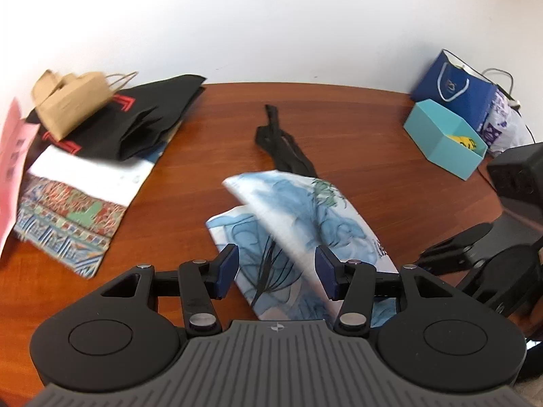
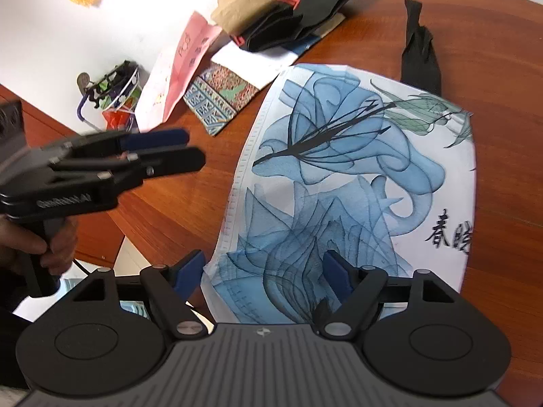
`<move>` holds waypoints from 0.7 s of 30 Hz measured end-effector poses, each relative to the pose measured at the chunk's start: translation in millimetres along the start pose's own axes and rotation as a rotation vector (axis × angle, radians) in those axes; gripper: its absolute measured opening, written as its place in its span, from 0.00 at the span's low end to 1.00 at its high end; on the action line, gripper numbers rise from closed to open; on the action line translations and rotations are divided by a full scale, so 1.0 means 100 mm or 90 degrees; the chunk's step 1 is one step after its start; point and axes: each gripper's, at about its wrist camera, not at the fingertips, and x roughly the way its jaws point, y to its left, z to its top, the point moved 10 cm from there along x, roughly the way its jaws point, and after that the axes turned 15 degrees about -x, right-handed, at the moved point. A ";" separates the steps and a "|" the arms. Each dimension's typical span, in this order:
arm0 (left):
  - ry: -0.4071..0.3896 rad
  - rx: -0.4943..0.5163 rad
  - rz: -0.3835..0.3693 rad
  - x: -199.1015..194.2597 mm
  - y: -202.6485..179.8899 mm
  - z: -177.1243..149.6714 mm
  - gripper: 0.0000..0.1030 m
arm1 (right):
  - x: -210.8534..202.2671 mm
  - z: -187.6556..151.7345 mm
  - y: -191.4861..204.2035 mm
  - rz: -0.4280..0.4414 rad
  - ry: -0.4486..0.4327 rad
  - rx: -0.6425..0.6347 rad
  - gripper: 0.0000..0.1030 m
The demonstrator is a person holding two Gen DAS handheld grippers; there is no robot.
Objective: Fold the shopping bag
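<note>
Blue pads (image 2: 188,269) of right gripper (image 2: 263,273) parted wide, straddling near edge of bag (image 2: 339,183), gripping nothing. Bag spread on table (image 2: 502,135), blue floral print up, black handles (image 2: 419,51) trailing off far edge toward wall. In left view, one flap raised and tipped over itself, likely mid-fold; in right view, same bag looking nearly flat, so lift hard to judge. Left gripper (image 1: 276,271) likewise released, pads either side of near corner, poised above cloth rather than pinching it, by the look. Seen from right wrist, left gripper (image 2: 166,149) off bag's left edge, over bare wood, fingers appearing close together from the side. Open wood to right of bag and beyond handles for next fold. Left side crowded: stack of 4 or so folded bags (image 1: 85,176) near. Teal box (image 1: 444,135) well apart at far right.
</note>
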 end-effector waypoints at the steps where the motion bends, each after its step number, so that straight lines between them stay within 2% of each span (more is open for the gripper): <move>1: 0.005 0.004 -0.005 0.04 -0.02 0.00 0.51 | 0.05 -0.01 0.00 0.001 0.003 -0.001 0.80; 4: 0.025 0.019 -0.021 0.16 -0.09 -0.04 0.49 | 0.16 -0.04 -0.01 0.005 0.012 0.001 0.80; 11: 0.116 0.028 -0.074 0.57 -0.14 -0.33 0.15 | 0.39 -0.14 -0.05 0.010 0.032 0.001 0.80; 21: 0.182 0.011 -0.073 0.95 -0.01 -0.58 0.10 | 0.37 -0.24 -0.08 0.008 0.048 -0.008 0.81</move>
